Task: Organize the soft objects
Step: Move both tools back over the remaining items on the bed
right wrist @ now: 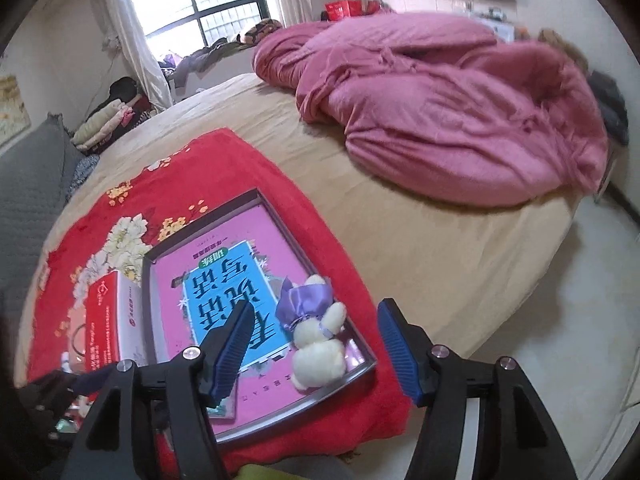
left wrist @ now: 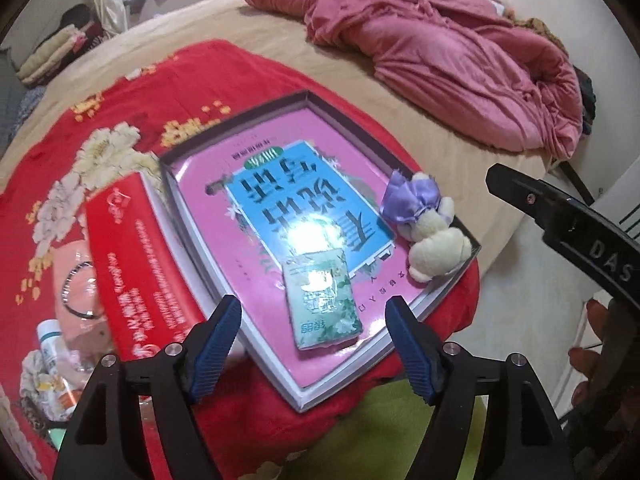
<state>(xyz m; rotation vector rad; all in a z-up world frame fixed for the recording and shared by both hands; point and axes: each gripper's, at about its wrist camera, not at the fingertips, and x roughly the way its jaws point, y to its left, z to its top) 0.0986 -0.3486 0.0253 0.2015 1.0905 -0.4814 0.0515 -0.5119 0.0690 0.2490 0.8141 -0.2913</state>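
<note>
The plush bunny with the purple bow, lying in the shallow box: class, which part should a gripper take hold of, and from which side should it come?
Grip the plush bunny across its narrow middle, just below the purple bow, coming from above. It lies flat along the box's right wall, so a side approach is blocked. The right gripper, jaws open and empty, is probably best placed.

We read "DAS" in raised letters on the black gripper arm (left wrist: 600,252) at the right. The blue book (left wrist: 308,204) carries large upside-down Chinese characters; the red box (left wrist: 132,264) has white print too blurred for us.
</note>
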